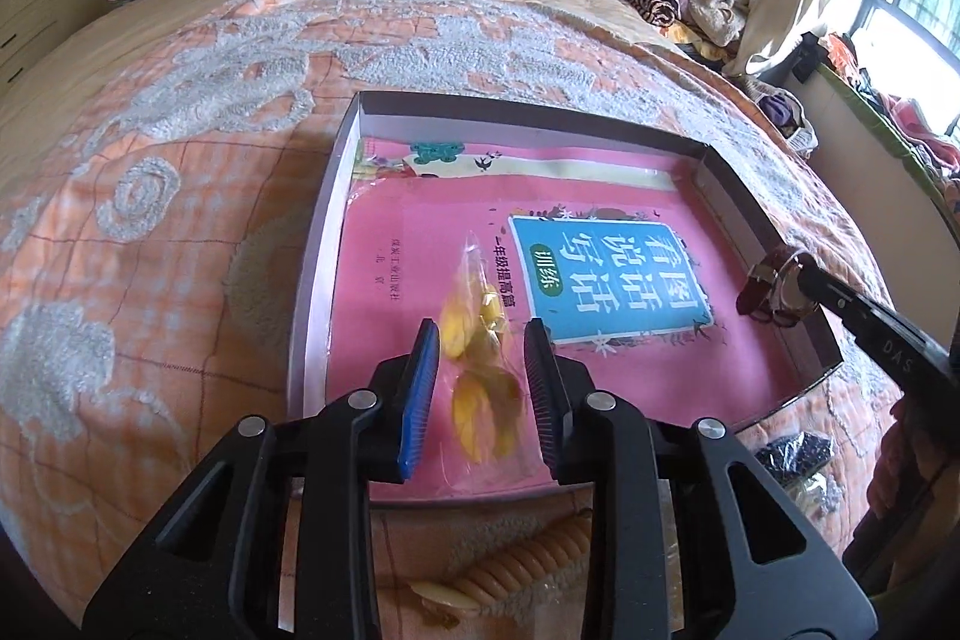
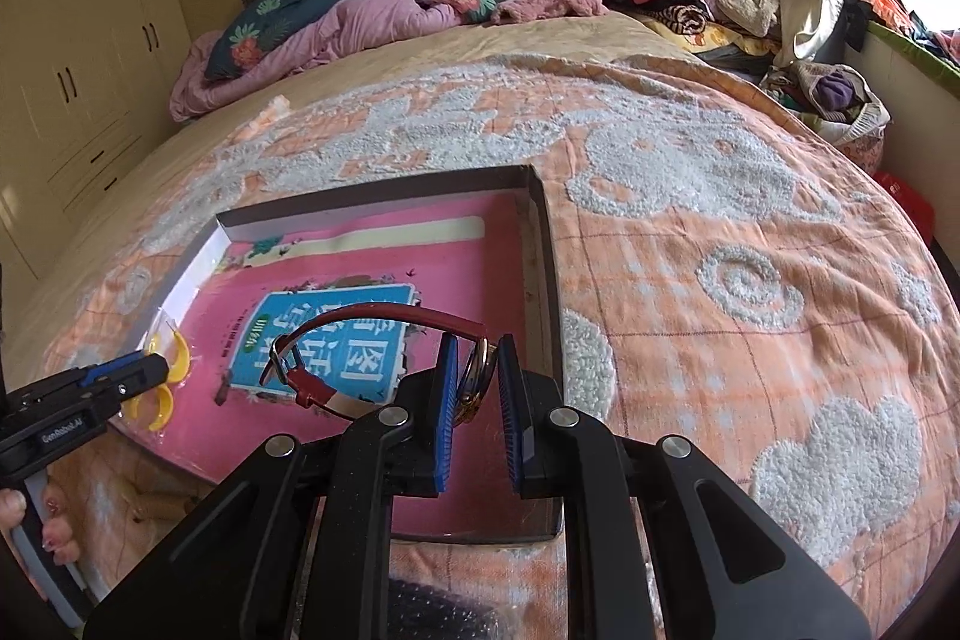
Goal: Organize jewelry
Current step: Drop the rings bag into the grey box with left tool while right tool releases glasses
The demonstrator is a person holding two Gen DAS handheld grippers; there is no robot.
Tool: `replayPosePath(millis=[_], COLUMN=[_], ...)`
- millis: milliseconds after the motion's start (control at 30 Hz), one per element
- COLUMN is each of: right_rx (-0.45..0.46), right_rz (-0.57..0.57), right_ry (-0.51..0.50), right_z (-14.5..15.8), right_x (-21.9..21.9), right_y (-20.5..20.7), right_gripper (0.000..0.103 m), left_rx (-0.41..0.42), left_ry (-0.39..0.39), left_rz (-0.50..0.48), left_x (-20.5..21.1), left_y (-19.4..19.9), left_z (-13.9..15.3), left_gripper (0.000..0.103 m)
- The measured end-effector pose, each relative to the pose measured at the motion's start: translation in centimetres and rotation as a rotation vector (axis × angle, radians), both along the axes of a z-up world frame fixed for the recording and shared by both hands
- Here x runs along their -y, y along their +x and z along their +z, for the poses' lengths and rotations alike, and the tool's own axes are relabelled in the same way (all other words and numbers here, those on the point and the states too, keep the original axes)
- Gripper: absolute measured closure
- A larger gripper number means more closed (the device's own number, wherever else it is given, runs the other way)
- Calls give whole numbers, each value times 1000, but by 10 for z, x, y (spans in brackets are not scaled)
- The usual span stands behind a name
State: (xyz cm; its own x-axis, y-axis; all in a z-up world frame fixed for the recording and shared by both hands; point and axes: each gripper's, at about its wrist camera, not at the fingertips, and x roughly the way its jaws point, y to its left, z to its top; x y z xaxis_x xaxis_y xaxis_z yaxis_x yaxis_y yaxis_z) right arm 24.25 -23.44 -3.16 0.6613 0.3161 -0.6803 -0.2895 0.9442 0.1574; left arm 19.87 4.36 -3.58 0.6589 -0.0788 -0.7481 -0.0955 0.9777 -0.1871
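Gripping a wristwatch with a red leather strap and gold-rimmed round case (image 2: 384, 340), right black two-finger gripper with blue ribbed pads (image 2: 477, 400) clamped on the case, strap arching out to the left over the teal title panel of a pink children's workbook (image 2: 336, 340). Lying flat inside a shallow rectangular cardboard box lid with white inner walls (image 2: 543, 244), that workbook, nearly filling it. Seen from the left wrist too: same watch (image 1: 774, 289) at the tip of the right gripper (image 1: 807, 280), near the lid's right wall (image 1: 714, 160).

Straddling a clear plastic bag of yellow hoop pieces (image 1: 480, 340), left black gripper with blue ribbed pads (image 1: 480, 370), jaws spread fairly wide on either side, bag resting on the pink cover (image 1: 420, 232) near the lid's left wall; cannot tell whether the pads touch the plastic. From the right wrist, left gripper (image 2: 153, 376) over the yellow hoops (image 2: 165, 370).

Resting on an orange checked bedspread with tufted grey-white patterns (image 1: 180, 130), the lid. Lying on the bedspread below the lid's near edge, a ribbed tan hair clip (image 1: 528, 562); off to the right, a small bag of dark beads (image 1: 795, 451).
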Motion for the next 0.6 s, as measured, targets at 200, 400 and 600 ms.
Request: replayPosePath(millis=[200,400,600], right_rx=[-37,-31,-6], right_rz=[-17,-12,-12], right_ry=[10,35,63], right_z=[-11,-12,-4], right_x=[3,7,14], right_y=[2,-4,-17], right_gripper=[89,83,61], left_rx=[1,8,14], left_ry=[-12,-15,-18], left_rz=[14,23,28], left_x=[-5,-7,-9], left_y=[1,0,-2], left_z=[-1,2,6], left_gripper=[81,81,81])
